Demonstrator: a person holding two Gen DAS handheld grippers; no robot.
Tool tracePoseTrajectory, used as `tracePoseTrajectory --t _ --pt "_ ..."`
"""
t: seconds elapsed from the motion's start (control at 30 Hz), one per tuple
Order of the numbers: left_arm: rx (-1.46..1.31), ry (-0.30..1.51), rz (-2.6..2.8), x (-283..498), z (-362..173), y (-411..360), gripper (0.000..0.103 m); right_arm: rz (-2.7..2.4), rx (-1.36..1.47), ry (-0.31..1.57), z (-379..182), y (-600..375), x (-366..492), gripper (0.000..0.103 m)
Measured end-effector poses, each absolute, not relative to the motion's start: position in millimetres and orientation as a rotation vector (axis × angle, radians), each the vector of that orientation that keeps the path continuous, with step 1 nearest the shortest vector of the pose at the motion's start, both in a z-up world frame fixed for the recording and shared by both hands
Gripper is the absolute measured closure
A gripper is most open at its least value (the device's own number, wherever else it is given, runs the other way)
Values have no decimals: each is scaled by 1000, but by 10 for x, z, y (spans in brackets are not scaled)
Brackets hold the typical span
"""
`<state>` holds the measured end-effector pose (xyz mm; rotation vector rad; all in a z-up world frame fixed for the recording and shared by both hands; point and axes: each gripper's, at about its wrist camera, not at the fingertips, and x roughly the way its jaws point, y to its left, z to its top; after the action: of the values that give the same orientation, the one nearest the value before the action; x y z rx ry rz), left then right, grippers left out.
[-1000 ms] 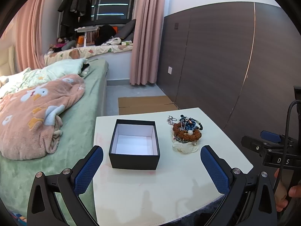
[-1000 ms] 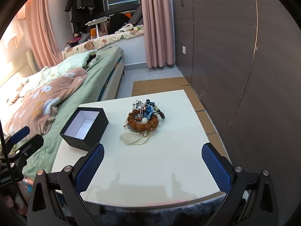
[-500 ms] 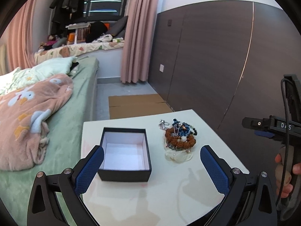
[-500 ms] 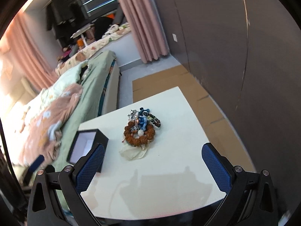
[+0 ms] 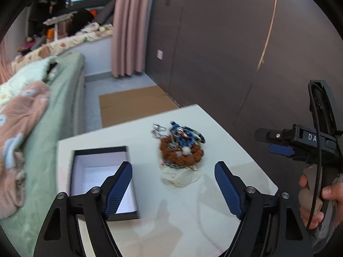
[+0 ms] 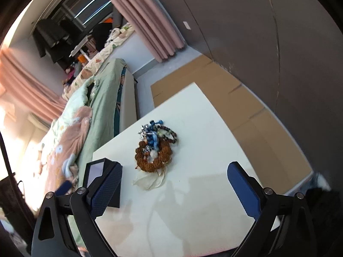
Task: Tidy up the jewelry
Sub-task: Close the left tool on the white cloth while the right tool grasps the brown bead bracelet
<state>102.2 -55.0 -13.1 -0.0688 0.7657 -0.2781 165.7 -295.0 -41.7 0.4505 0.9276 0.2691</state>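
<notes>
left tongs closing, empty; right tongs wide, empty

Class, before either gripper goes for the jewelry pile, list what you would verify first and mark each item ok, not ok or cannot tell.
1. Black box is open and empty inside: ok.
2. Jewelry pile sits on the white table, apart from the box: ok.
3. Left gripper holds nothing; its jaws are closing with nothing between them: ok.
4. Right gripper jaws are wide, nothing between them: ok.
5. Pieces in the pile are separable: cannot tell; beads and chains overlap and the left view is blurred.
6. Bare table between both grippers and the pile: ok.
</notes>
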Motion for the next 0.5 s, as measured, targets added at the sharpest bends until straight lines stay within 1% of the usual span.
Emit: tracePoseTrajectory --t 0.07,0.13,0.37,0.4,0.47,0.5 --pt "-47 792 -291 1106 -242 -636 33 262 453 962 -515 -2925 1675 3" --pt "-27 805 -300 1154 -355 -701 37 268 456 982 -565 -2908 1697 3" --pt "10 843 -343 1301 -591 -879 40 281 498 990 -616 -3004 1766 3" --pt "18 854 -347 1326 -630 -901 41 279 514 994 -632 -3024 1784 3" --pt "29 868 -349 1389 -697 -927 48 276 537 1004 -656 -3054 1811 4" --pt "33 873 -349 1415 -721 -937 50 274 543 1008 -663 -3062 1824 8"
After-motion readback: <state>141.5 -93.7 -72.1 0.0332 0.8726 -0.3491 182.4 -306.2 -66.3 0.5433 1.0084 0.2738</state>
